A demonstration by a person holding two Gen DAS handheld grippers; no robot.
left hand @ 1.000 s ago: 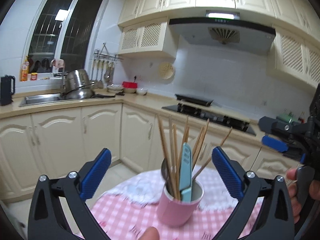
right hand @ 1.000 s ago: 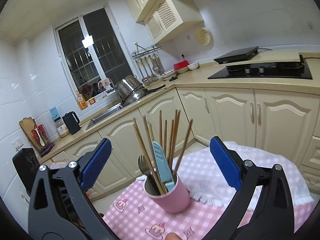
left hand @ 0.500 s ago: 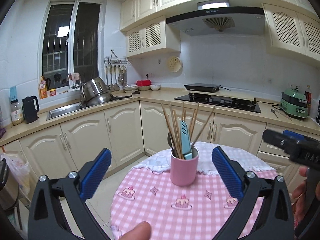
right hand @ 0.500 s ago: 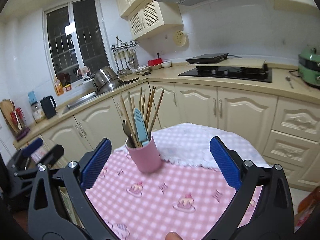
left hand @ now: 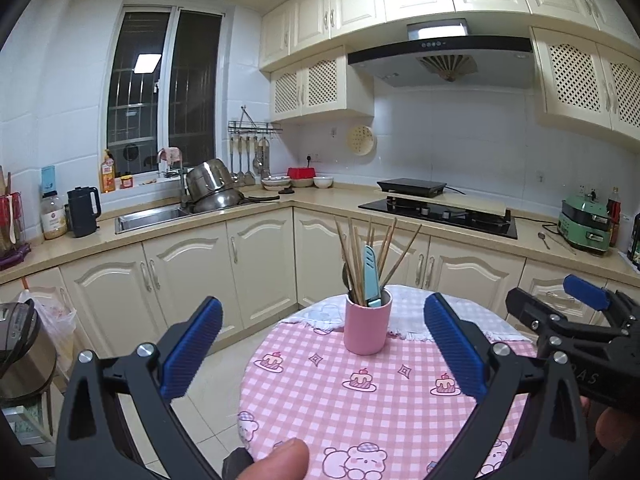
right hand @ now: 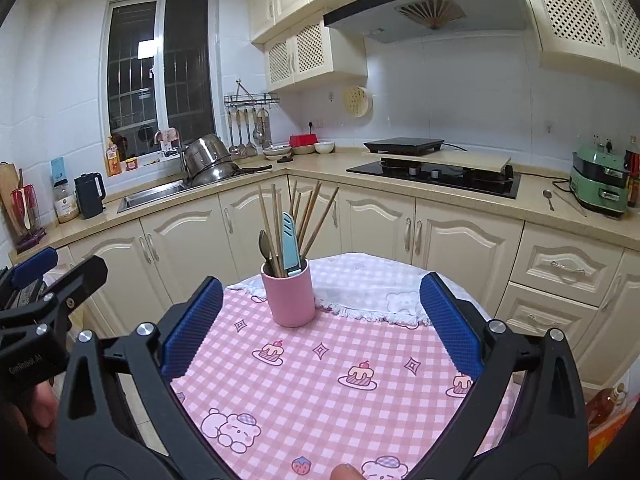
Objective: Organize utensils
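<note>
- Your left gripper [left hand: 323,344] and right gripper [right hand: 320,324]: jaws wide apart, nothing held, hanging above the counter's [right hand: 328,400] near edge.
- Pink cup [right hand: 289,295] stands toward the far edge, holding chopsticks [right hand: 276,212], sheathed knife [right hand: 290,244] and spoon [right hand: 265,245] upright; sorting looks done.

A round table [left hand: 280,412] with pink checked cloth [right hand: 320,392] carries 1 pink cup [right hand: 291,298].

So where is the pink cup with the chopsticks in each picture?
Left wrist view: the pink cup stands a little right of centre, on the far part of the checked tablecloth, between the open blue fingers.
Right wrist view: the pink cup stands left of centre, nearer the left finger.
Shared landmark: the black stovetop on the counter behind it.
</note>
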